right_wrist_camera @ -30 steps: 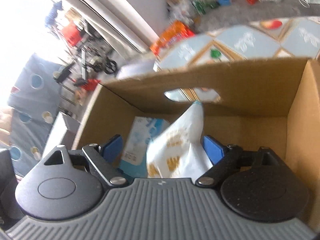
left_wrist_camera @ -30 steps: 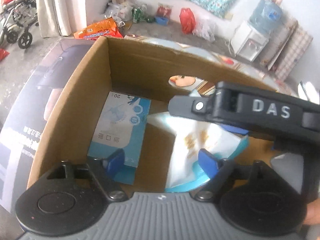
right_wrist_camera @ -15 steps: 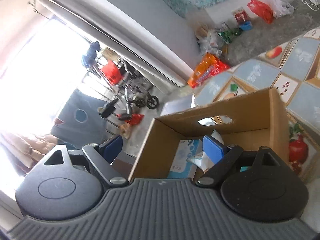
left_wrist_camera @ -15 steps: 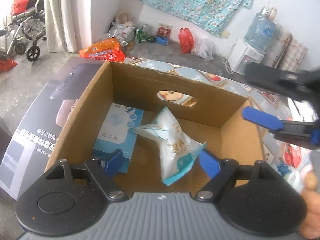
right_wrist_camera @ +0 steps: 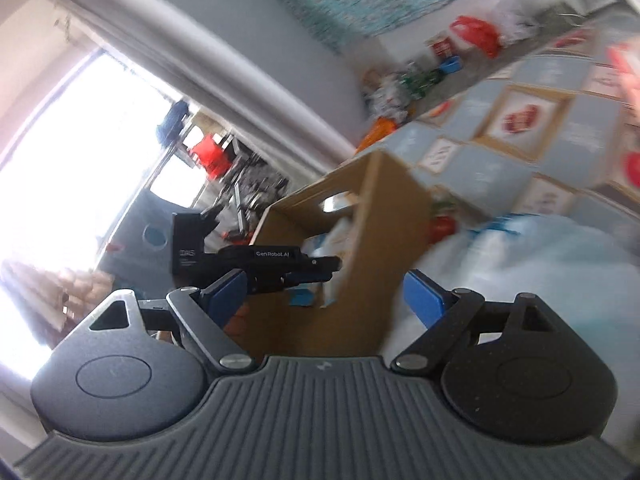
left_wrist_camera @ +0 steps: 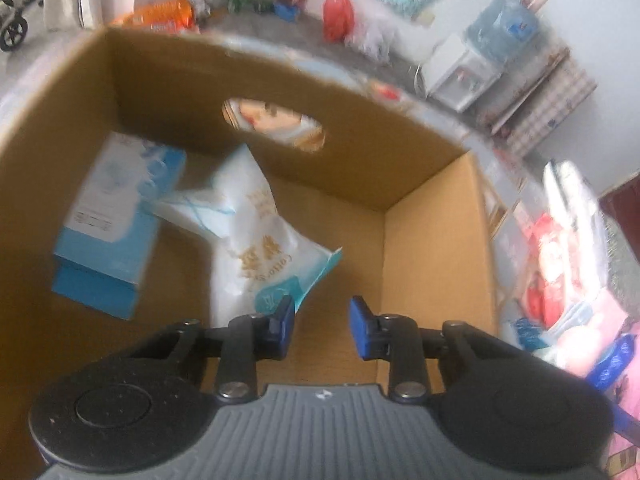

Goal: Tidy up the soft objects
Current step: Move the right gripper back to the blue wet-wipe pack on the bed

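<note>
An open cardboard box (left_wrist_camera: 434, 248) holds a white-and-blue soft pack (left_wrist_camera: 256, 240) lying across its floor and a blue-and-white carton (left_wrist_camera: 112, 232) at its left. My left gripper (left_wrist_camera: 322, 324) hangs over the box's near part with its jaws closing. Only bare box floor shows between the pads, and the left pad sits just beside the pack's lower corner. In the right wrist view my right gripper (right_wrist_camera: 324, 296) stands open and empty outside the box (right_wrist_camera: 380, 248), beside its side wall. The left gripper (right_wrist_camera: 332, 264) reaches over the box's rim there.
Red and pink soft packs (left_wrist_camera: 556, 264) lie on the table to the right of the box. A bulky white-and-blue bag (right_wrist_camera: 552, 264) lies close to my right gripper's right pad. The tablecloth (right_wrist_camera: 500, 168) has a tile pattern. Bags and a water dispenser (left_wrist_camera: 480, 52) stand along the far wall.
The right gripper pulled out of the box, leaving the soft pack inside, and swung away to the box's outside. The left gripper's jaws narrowed and it moved lower into the box.
</note>
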`<state>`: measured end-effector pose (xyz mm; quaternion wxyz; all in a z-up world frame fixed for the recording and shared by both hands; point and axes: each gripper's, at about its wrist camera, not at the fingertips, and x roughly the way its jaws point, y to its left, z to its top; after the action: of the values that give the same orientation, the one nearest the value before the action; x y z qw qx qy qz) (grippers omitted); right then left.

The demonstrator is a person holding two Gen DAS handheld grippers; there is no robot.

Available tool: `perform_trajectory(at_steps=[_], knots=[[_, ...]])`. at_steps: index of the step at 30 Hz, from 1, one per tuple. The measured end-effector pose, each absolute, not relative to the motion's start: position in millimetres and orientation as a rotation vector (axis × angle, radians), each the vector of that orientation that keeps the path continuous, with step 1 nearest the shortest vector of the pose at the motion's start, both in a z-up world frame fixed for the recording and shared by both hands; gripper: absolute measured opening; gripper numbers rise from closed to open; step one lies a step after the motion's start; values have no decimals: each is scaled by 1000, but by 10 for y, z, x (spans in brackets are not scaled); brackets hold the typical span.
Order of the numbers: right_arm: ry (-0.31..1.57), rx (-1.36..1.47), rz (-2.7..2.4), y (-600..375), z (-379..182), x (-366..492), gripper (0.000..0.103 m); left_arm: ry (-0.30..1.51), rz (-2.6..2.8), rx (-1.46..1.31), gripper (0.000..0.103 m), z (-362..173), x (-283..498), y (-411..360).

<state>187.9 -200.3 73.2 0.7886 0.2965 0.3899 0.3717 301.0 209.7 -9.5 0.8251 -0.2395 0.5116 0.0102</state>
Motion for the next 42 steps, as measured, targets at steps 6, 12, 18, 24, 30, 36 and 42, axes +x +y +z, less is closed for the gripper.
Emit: perform_trajectory(at_steps=[6,12,18,24,30,36,42], knots=[[824,692,719,-2508,582,1821,86,1184,108,-482,29,-345,3112,2184],[809,682,737,-2560,550,1805,86,1138,240,-448,31,-227,2974,2403],[812,705,747,-2576,529,1737,86,1082,235,-494,61,-112,2794,2432],[793,696,717,-2737,574,1547,86,970,235,-508,82,304,2496,2258],[668,649,591,-3228,774,1317,87,818,158,-419,92,872,2143,1729],[561,647,411,-3873,803,1254,86,762,-49,-248,95,1229,2097,737],[625,717,294,-4235,385,1528,87,821,-277,-40,92,1037,2292,-412]])
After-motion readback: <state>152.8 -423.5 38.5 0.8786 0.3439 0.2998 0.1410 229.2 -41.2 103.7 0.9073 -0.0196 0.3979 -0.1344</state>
